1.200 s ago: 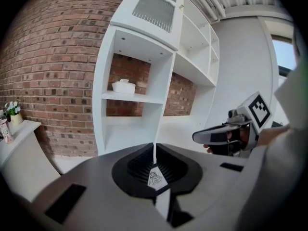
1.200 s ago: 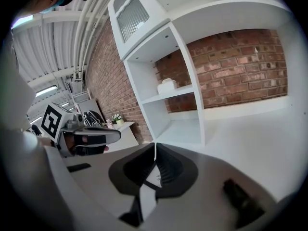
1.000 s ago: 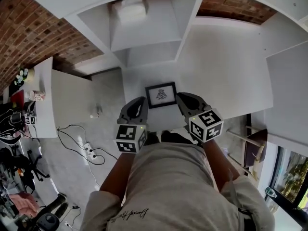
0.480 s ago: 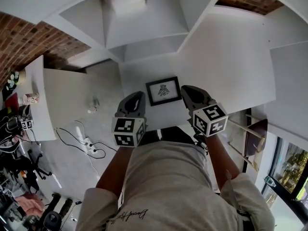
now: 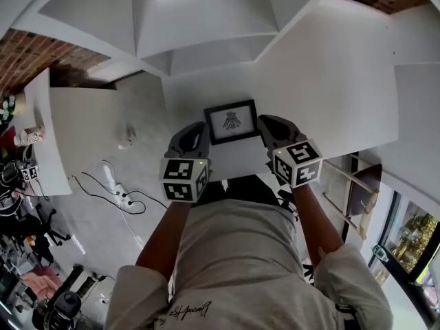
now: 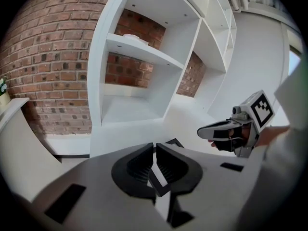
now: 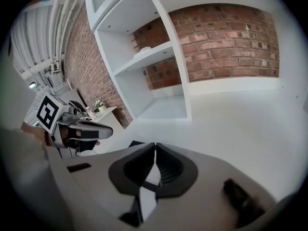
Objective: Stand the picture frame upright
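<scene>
My left tongs [image 5: 201, 132] and right tongs [image 5: 265, 124] dropped to flank the flat picture frame [image 5: 232, 121]. Both clenched empty; nothing lifted yet.

Head camera looks steeply down; both gripper views share shelving [image 6: 139, 44].

picture frame [image 5: 232, 122]: black border, white mat, dark motif | shelving [image 5: 206, 19]: white | brick wall [image 5: 31, 53]: red-brown | floor [image 5: 82, 143]: light grey
</scene>
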{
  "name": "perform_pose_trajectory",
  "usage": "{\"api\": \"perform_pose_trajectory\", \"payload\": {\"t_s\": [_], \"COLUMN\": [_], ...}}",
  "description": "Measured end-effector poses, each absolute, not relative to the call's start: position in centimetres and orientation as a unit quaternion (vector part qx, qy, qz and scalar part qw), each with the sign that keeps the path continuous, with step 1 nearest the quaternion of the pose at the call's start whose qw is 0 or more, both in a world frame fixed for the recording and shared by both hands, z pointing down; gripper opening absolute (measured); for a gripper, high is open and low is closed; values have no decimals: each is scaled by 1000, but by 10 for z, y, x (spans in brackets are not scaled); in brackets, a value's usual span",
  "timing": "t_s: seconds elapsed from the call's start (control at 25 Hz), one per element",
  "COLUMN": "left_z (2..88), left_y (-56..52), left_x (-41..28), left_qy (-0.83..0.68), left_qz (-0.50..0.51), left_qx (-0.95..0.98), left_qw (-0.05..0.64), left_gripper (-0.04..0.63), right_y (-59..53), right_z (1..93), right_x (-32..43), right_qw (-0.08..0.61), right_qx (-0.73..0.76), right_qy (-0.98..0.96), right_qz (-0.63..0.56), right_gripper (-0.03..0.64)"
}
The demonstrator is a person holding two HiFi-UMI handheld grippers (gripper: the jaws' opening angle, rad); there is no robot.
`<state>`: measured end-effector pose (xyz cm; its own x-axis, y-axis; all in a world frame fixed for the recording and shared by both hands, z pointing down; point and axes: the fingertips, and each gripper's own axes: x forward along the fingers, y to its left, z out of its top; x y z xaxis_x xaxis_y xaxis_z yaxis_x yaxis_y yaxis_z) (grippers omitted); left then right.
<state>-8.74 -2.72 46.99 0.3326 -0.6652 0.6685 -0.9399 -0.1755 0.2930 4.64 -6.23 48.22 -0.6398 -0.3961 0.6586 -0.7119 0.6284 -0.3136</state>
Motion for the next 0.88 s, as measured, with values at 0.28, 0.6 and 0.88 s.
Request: {"api": "perform_pose_trajectory", "payload": {"t_s": [0.28, 0.6, 0.88], "left_z": [492, 511, 531], "left_y": [-23, -19, -17], "left_x": [-86, -88, -87], "left_qy": [-545, -548, -539], "left_qz": [204, 213, 229], "left_qx": [729, 717, 708], "left_qw": [361, 374, 395], "left_gripper": [29, 36, 105], "right_y": [-58, -61, -63], "right_z": [503, 523, 538], "right_x": [51, 51, 52], "right_qw": [295, 309, 324], "right_qx": [318, 310, 310], "right_qy": [-853, -850, -843], "right_qz": [292, 293, 298], "right_gripper": [31, 31, 51]}}
